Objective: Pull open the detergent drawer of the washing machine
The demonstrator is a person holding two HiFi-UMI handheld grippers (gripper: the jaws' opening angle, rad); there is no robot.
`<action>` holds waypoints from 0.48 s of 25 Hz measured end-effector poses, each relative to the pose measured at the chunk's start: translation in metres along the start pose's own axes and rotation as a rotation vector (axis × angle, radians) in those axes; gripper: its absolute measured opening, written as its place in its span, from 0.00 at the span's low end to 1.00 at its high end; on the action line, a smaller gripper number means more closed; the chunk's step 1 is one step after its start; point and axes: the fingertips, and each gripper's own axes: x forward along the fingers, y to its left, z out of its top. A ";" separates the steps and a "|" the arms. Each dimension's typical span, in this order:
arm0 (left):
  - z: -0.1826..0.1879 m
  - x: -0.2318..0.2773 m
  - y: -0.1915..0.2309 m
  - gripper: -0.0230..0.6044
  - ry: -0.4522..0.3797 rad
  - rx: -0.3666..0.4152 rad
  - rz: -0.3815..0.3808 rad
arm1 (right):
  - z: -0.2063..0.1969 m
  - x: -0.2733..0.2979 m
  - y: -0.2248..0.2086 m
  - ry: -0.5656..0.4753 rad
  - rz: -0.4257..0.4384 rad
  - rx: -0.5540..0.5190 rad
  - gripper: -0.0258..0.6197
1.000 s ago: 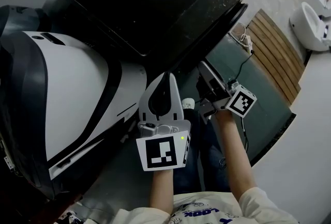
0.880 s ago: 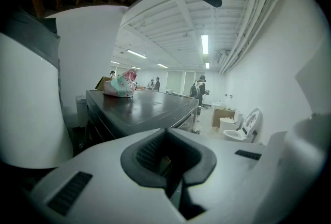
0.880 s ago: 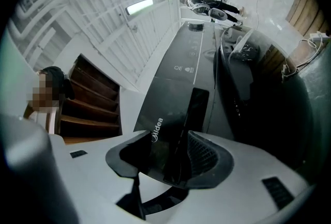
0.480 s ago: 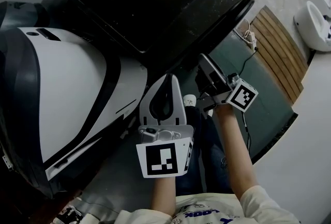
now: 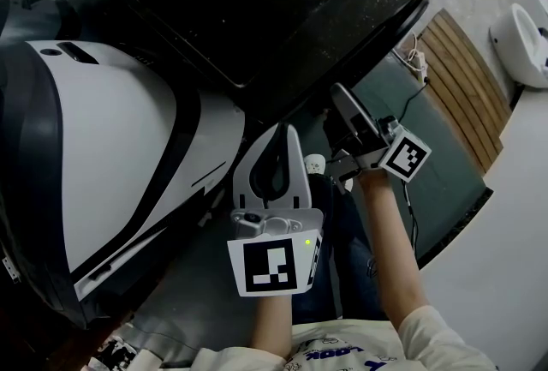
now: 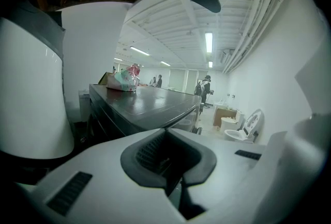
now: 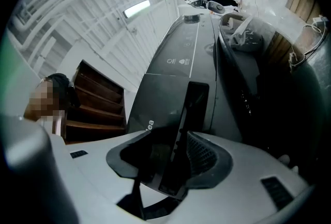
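Head view: outstretched right hand-held gripper [image 5: 351, 157] clamps the detergent drawer [image 5: 350, 115].

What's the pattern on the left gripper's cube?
The cube bears black squares on white; clearest in head view.

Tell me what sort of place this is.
Probably an open appliance showroom or test hall, not a home. There is a dark washing machine, a white toilet standing loose on the floor, and long ceiling lights over a wide room.
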 end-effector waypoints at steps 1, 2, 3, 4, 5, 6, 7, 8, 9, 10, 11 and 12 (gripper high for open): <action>-0.001 0.000 0.000 0.06 0.003 0.008 -0.005 | 0.000 0.000 0.000 0.002 0.004 0.002 0.35; -0.002 0.000 0.001 0.06 0.005 0.016 -0.011 | 0.000 0.000 0.000 0.005 0.007 0.003 0.35; -0.003 0.001 0.001 0.06 0.008 0.027 -0.018 | 0.000 0.001 0.000 0.008 0.009 0.005 0.35; -0.004 0.001 0.001 0.06 0.012 0.037 -0.025 | 0.000 0.001 0.001 0.012 0.010 0.007 0.35; -0.004 0.001 0.001 0.06 0.014 0.042 -0.027 | 0.000 0.001 0.001 0.015 0.012 0.009 0.35; -0.004 0.001 0.001 0.06 0.015 0.043 -0.027 | 0.000 0.002 0.001 0.018 0.015 0.011 0.35; -0.005 0.001 0.001 0.06 0.015 0.042 -0.026 | 0.000 0.002 0.002 0.021 0.020 0.013 0.35; -0.004 0.001 0.001 0.06 0.015 0.042 -0.025 | 0.000 0.002 0.003 0.022 0.028 0.014 0.33; -0.004 0.000 0.001 0.06 0.016 0.042 -0.024 | 0.000 0.003 0.005 0.023 0.036 0.016 0.30; -0.004 0.000 0.001 0.06 0.017 0.040 -0.023 | 0.000 0.003 0.006 0.024 0.042 0.016 0.28; -0.003 0.000 0.002 0.06 0.017 0.039 -0.022 | 0.000 0.003 0.007 0.023 0.045 0.017 0.28; -0.003 -0.001 0.002 0.06 0.017 0.038 -0.020 | 0.000 0.003 0.007 0.022 0.047 0.021 0.28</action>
